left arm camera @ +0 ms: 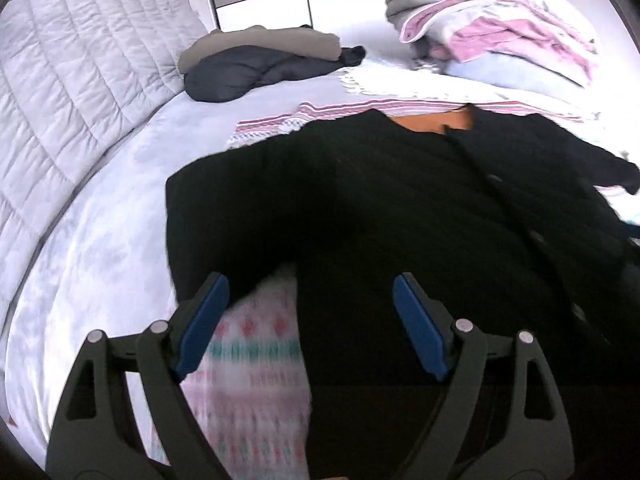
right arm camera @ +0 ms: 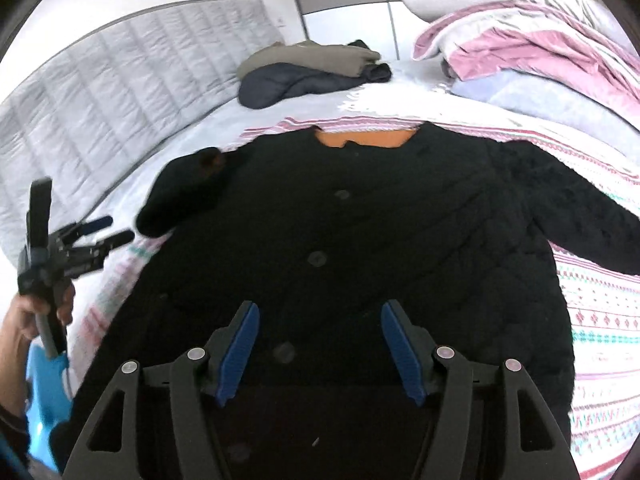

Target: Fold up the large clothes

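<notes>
A large black knitted cardigan point(right arm camera: 340, 240) with dark buttons and an orange inside at the collar lies face up on a patterned blanket point(right arm camera: 600, 320). Its sleeve on the right reaches outward; the one on the left is bunched near the shoulder. My right gripper point(right arm camera: 320, 304) hovers open above the lower front, nothing between its blue pads. My left gripper point(left arm camera: 308, 280) stands open above the cardigan point(left arm camera: 380, 208) at its left edge, holding nothing. In the right wrist view the left gripper point(right arm camera: 116, 229) appears at the far left, held by a hand point(right arm camera: 24, 316).
A tan and a dark navy folded garment point(left arm camera: 260, 60) sit at the far side of the bed. A heap of pink and white bedding point(left arm camera: 500, 32) fills the back right. A grey quilted cover point(left arm camera: 80, 60) runs along the left. Pale sheet point(left arm camera: 100, 240) lies left of the cardigan.
</notes>
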Motion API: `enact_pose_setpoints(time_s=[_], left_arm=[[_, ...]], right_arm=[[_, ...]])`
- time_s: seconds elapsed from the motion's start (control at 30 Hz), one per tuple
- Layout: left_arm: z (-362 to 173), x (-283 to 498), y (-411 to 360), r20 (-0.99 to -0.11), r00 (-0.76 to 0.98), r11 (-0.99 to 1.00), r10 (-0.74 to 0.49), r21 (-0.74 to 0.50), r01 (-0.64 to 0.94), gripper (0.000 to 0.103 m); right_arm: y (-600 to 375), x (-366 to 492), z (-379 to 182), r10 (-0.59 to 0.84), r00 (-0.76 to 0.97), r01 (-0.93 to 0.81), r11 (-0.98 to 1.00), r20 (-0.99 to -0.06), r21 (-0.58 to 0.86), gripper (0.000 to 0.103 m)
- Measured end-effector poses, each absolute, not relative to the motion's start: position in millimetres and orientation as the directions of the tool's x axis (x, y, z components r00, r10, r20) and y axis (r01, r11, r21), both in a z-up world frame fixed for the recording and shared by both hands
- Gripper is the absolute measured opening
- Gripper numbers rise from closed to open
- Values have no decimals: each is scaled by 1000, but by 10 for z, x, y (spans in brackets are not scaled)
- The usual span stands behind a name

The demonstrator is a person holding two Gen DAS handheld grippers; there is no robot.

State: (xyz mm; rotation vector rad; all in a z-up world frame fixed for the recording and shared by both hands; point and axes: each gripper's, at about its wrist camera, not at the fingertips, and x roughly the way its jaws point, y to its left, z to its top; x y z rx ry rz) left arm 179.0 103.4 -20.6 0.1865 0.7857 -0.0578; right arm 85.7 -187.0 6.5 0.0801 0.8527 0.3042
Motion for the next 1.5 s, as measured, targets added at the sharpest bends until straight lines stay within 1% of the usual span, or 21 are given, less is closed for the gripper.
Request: enact_pose_setpoints(time_s=[0.17, 0.23, 0.3, 0.33, 0.37, 0.47, 0.57, 0.67, 0.83, 0.9, 0.97, 1.0, 1.1, 1.13, 1.17, 1.2, 1.23, 1.27, 1.33, 1.37, 1.5], left_arm=[[-481, 2255, 821, -673, 732, 959, 106, 265, 105, 84], [-527, 2407, 801, -659, 742, 957, 123, 277, 87, 84], [-501, 2504, 826, -652, 750, 965, 108, 249, 77, 75], [-462, 2529, 848, -646, 758, 970, 96, 232, 74, 58], [-390, 2524, 893, -634, 769, 975, 84, 211, 67, 37], [-126, 2441, 1074, -578, 811, 986, 87, 163, 11, 23], [253, 2274, 1473, -499, 854, 988, 146, 121, -98, 20], [533, 2084, 2045, -438, 860, 965, 261, 96, -244, 17], [588, 1773, 3193, -424, 776, 863, 467, 27, -504, 15], [432, 1643, 3584, -445, 734, 814, 514, -18, -581, 15], [185, 1566, 3863, -479, 669, 757, 568, -15, -653, 16], [-8, 1592, 3988, -528, 619, 736, 582, 20, -676, 19], [-408, 1673, 4103, -651, 531, 735, 542, 61, -675, 26], [-454, 1657, 4106, -662, 522, 731, 537, 57, -679, 31], [-478, 1639, 4095, -672, 512, 727, 535, 58, -684, 42], [-478, 1621, 4081, -679, 514, 730, 524, 47, -682, 48], [-470, 1590, 4070, -690, 526, 739, 497, 19, -674, 62], [-436, 1557, 4069, -698, 547, 748, 463, -23, -663, 72], [-357, 1503, 4031, -704, 590, 769, 396, -97, -632, 79], [-308, 1494, 3975, -706, 603, 776, 372, -120, -619, 80], [-167, 1405, 3603, -725, 641, 818, 253, -194, -542, 82]], right_arm=[[-1969, 1193, -339, 286, 566, -187, 958, -773, 218, 65], [-2011, 1263, -464, 288, 550, -166, 958, -784, 236, 65], [-2033, 1289, -535, 294, 539, -157, 956, -790, 248, 65], [-2053, 1306, -563, 269, 538, -135, 963, -799, 234, 65], [-2067, 1301, -571, 268, 535, -130, 963, -801, 235, 65], [-2149, 1262, -568, 277, 540, -117, 960, -795, 255, 65], [-2227, 1247, -567, 267, 547, -94, 961, -793, 259, 65], [-2314, 1221, -555, 261, 555, -68, 961, -790, 269, 65], [-2416, 1183, -466, 240, 583, -46, 964, -776, 264, 65], [-2457, 1160, -415, 230, 598, -38, 965, -768, 259, 65], [-2507, 1133, -367, 215, 615, -27, 967, -759, 252, 65], [-2527, 1124, -355, 210, 620, -21, 968, -756, 252, 65], [-2652, 1087, -324, 201, 634, 12, 963, -747, 269, 65], [-2711, 1080, -302, 191, 639, 29, 962, -745, 271, 65], [-2765, 1076, -278, 182, 645, 44, 961, -742, 273, 65], [-2845, 1060, -241, 172, 654, 62, 958, -736, 280, 65], [-2952, 1042, -198, 166, 664, 83, 953, -729, 292, 65], [-3076, 1024, -155, 161, 672, 105, 945, -723, 308, 66], [-3273, 994, -89, 142, 678, 142, 938, -722, 317, 69], [-3413, 971, -50, 121, 681, 165, 936, -723, 312, 72], [-3967, 878, 19, 69, 707, 248, 908, -704, 337, 77]])
